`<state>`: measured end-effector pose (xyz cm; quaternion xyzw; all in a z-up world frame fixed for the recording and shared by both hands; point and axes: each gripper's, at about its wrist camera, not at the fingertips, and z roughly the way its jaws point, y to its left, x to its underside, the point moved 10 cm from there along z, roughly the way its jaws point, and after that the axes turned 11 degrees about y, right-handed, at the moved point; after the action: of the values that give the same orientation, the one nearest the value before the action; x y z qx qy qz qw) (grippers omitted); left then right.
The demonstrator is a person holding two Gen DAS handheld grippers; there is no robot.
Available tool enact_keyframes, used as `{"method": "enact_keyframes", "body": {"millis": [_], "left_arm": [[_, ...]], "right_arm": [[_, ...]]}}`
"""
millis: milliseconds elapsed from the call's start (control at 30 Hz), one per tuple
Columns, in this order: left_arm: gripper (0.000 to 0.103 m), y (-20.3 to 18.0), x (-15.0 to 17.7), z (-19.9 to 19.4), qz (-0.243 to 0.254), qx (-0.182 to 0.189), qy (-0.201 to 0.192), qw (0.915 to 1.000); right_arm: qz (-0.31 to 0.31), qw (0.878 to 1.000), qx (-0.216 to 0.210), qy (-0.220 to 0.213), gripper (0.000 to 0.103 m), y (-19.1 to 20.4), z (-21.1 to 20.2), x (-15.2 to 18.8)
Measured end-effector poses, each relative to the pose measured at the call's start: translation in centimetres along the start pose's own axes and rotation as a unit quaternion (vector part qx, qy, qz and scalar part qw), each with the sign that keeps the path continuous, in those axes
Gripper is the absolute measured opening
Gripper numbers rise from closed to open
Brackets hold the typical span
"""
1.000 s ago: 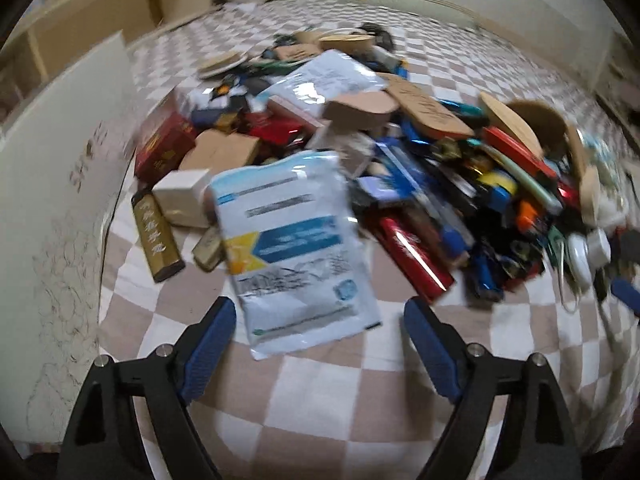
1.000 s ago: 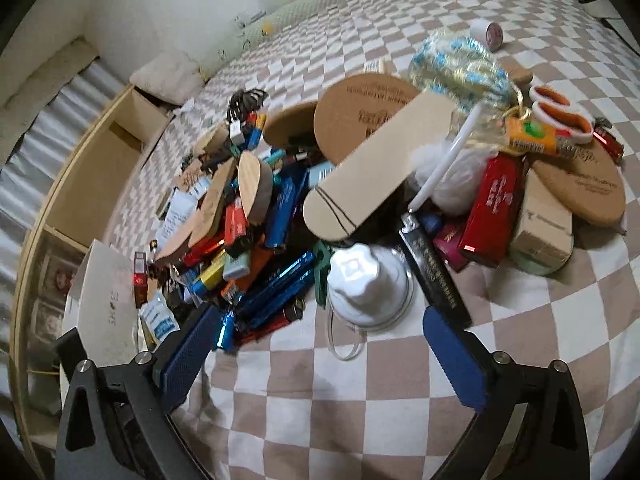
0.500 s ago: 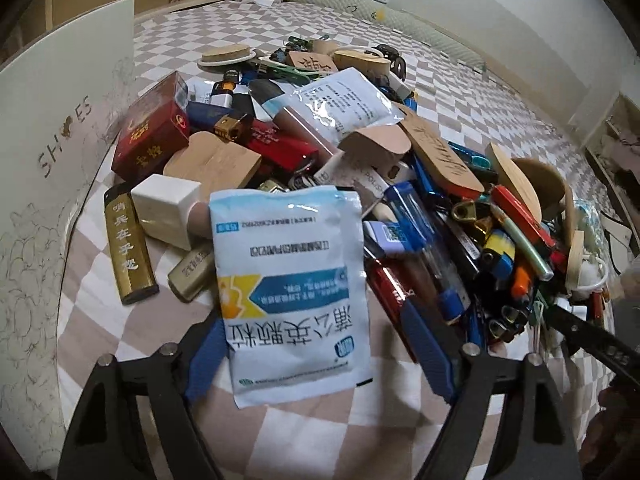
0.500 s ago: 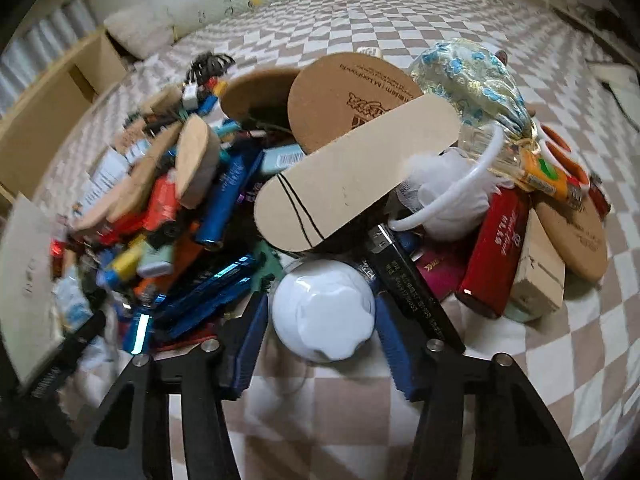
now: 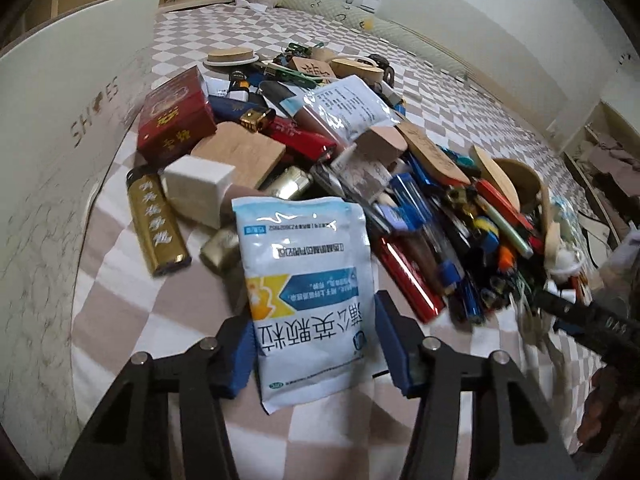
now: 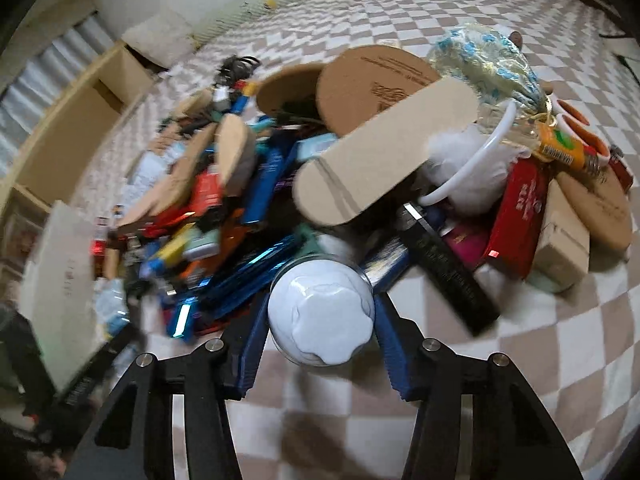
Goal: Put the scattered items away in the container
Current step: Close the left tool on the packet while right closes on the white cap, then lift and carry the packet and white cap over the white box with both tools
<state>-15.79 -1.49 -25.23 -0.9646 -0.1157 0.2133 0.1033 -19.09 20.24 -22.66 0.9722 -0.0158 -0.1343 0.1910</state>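
A white and blue medicine sachet (image 5: pixel 304 264) lies at the near edge of a heap of small items (image 5: pixel 400 184) on the checked bedcover. My left gripper (image 5: pixel 312 332) is closing on it, and both blue pads (image 5: pixel 390 340) touch its long edges. In the right wrist view my right gripper (image 6: pixel 322 332) is still closing a little, shut on a jar with a white scalloped lid (image 6: pixel 320 300) at the front of the heap (image 6: pixel 360 160). The white shoe box (image 5: pixel 60 160) stands along the left side of the pile and also shows as the white box (image 6: pixel 60 280) in the right wrist view.
Beside the sachet lie a gold lighter (image 5: pixel 156 228), a white cube (image 5: pixel 198 188), a wooden block (image 5: pixel 240 152) and a red box (image 5: pixel 176 116). By the jar lie a black stick (image 6: pixel 448 268), a long cardboard strip (image 6: pixel 384 152) and a red pack (image 6: pixel 516 220). A hand (image 5: pixel 608 412) shows at lower right.
Both grippers came forward and their jaws narrowed from wide open: the left around the sachet, the right around the white-lidded jar. The right wrist view is now blurred.
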Motion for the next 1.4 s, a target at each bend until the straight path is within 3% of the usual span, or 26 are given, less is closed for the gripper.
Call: {"method": "enact_keyframes", "body": {"millis": [133, 433, 600, 667, 733, 867, 1000, 1200, 1400], "left_arm": [[0.054, -0.3, 1.6, -0.5, 0.025, -0.011, -0.002, 0.9996], [0.047, 0.2, 2.7, -1.4, 0.008, 0.023, 0.013, 0.9996], [0.048, 0.2, 2.8, -1.5, 0.006, 0.017, 0.018, 0.9997], [0.056, 0.0, 2.7, -1.3, -0.003, 0.017, 0.022, 0.9996], [0.074, -0.4, 2.3, -0.9, -0.012, 0.018, 0.025, 0.9994], [0.076, -1.1, 1.9, 0.1, 0.0, -0.042, 0.031, 0.9987], [0.064, -1.3, 2.8, 0.2, 0.04, -0.101, 0.014, 0.994], [0.05, -0.6, 2.8, -0.8, 0.03, -0.083, 0.011, 0.9961], [0.046, -0.4, 3.1, -1.4, 0.013, -0.06, 0.019, 0.9979]], "right_arm": [[0.012, 0.998, -0.065, -0.011, 0.053, 1.6, -1.3, 0.5], [0.018, 0.996, -0.083, -0.01, 0.053, 3.0, -1.2, 1.2], [0.009, 0.997, -0.08, -0.002, 0.053, 3.3, -1.0, 1.6], [0.006, 0.997, -0.08, -0.001, 0.053, 3.3, -1.0, 1.8], [0.005, 0.997, -0.079, 0.001, 0.053, 3.3, -0.9, 1.9], [0.008, 0.997, -0.076, 0.001, 0.053, 3.1, -0.8, 1.8], [0.006, 0.997, -0.081, 0.007, 0.053, 3.2, -0.7, 1.9], [0.001, 0.996, -0.086, 0.012, 0.053, 3.6, -0.5, 2.1], [-0.027, 0.997, -0.076, 0.015, 0.053, 4.7, -0.5, 2.7]]}}
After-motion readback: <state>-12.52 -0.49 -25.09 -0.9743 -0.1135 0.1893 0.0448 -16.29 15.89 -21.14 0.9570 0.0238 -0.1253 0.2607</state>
